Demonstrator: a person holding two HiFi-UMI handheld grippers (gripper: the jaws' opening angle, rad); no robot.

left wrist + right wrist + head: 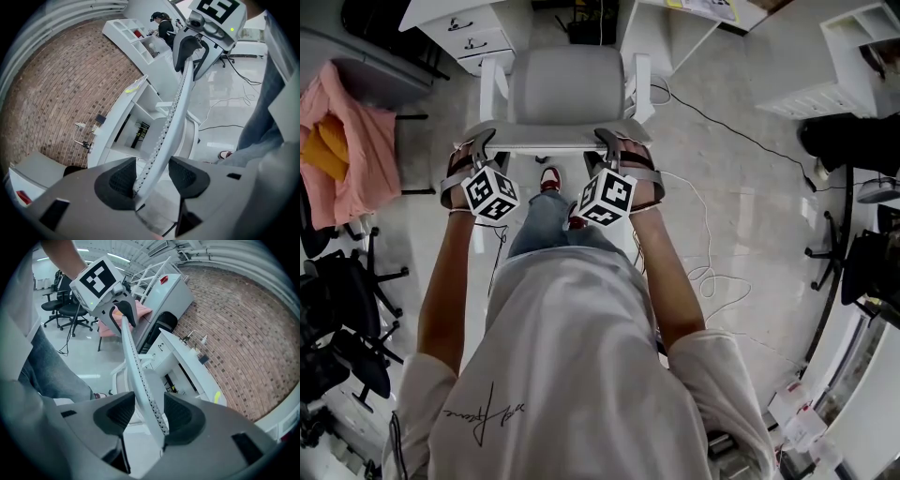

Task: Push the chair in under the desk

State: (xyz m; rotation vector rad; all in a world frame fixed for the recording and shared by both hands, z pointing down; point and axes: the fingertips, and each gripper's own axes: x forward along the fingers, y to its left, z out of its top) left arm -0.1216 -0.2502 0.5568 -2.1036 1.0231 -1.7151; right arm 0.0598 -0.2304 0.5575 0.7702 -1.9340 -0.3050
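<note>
Chair (567,89): stands just short of the desk (667,36), with the seat front at the mouth of the knee gap and the backrest on the side away from the desk.
Facing: the seat points straight at the desk. The long axis of the backrest rim (553,136) runs parallel with the desk's front edge.
Left gripper (476,148): jaws partly apart, straddling the rim at the end toward the desk's drawer unit (473,37). One pad touches the rim and a gap shows at the other, so it isn't clamped.
Right gripper (614,145): the same, at the rim's other end. It holds nothing fast.
Step in hand: pushing the chair toward the desk.
Doing it well: I'd press evenly with both grippers to keep the rim parallel with the desk. That way the armrests (642,86) should clear the drawer unit.
</note>
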